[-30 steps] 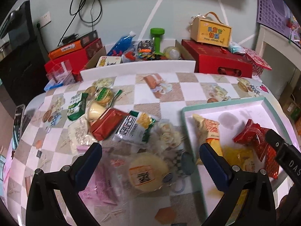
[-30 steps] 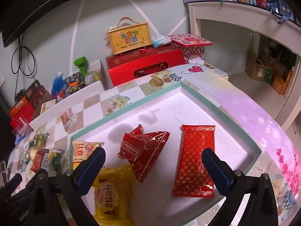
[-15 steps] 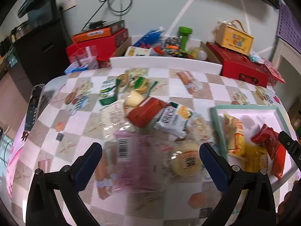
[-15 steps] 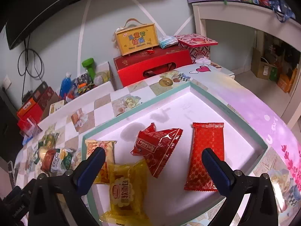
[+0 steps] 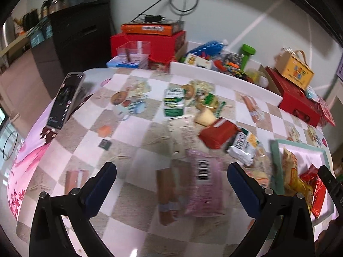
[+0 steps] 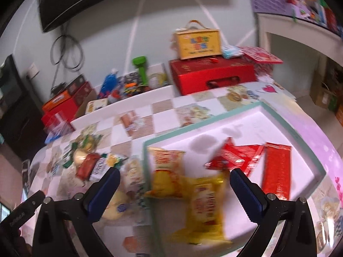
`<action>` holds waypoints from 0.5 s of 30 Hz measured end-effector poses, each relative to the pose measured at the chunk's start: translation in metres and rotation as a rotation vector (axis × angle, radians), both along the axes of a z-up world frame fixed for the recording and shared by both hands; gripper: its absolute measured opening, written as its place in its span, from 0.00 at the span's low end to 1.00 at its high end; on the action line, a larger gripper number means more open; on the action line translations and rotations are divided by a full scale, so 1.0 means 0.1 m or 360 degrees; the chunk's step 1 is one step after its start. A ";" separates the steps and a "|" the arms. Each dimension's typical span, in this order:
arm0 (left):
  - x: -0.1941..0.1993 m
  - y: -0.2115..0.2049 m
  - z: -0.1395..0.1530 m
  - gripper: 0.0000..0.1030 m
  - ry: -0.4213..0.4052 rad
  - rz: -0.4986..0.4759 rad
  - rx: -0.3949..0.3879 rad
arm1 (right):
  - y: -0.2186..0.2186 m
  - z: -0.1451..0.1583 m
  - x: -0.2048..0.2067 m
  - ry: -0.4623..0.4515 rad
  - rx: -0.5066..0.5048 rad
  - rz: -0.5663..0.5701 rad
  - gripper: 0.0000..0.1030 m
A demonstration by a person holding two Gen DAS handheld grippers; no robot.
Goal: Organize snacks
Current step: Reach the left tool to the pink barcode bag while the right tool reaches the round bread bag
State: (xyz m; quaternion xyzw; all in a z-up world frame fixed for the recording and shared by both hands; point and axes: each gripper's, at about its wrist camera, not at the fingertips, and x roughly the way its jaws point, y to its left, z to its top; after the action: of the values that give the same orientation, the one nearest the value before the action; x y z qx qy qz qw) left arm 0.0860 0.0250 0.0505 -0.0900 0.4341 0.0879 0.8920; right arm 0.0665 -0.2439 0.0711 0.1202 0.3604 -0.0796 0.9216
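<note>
Progress, as we judge it, is partial. Four snacks already lie in the teal-rimmed tray (image 6: 276, 117): two yellow packets (image 6: 205, 205), a red triangular pouch (image 6: 233, 157) and a flat red wrapper (image 6: 276, 171). Outside it, a loose cluster remains on the checkered tablecloth (image 5: 137, 128): a green-and-white packet (image 5: 173, 105), a red packet (image 5: 218, 135), a white-and-green bag (image 5: 244, 147), a pale round pastry (image 6: 116, 202) just beside the tray's left rim, and smaller items too blurred for us to name.

We take the pink barcoded packet (image 5: 203, 184) as the likeliest next piece. It lies flat between and ahead of the left gripper (image 5: 171, 180), whose jaws stand wide and empty. Its long axis runs roughly away from the camera, about parallel to the fingers (image 5: 100, 184), with the barcode end farther off; a grasp across its short width would suit.

The right gripper (image 6: 174, 184) hovers over the tray's near-left corner, also spread wide and holding nothing. In the tray, the flat red wrapper points lengthwise from the near rim toward the far one.
</note>
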 end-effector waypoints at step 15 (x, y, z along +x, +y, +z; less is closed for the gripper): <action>-0.03 0.28 -0.16 1.00 0.0040 0.0065 -0.0128 | 0.85 -0.28 0.21 0.0149 -0.0019 0.0391 1.00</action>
State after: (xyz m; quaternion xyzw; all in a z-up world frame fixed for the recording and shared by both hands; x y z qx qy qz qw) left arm 0.0833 0.0529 0.0350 -0.1335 0.4466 0.0898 0.8802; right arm 0.0872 -0.1585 0.0431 0.0658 0.4147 0.0262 0.9072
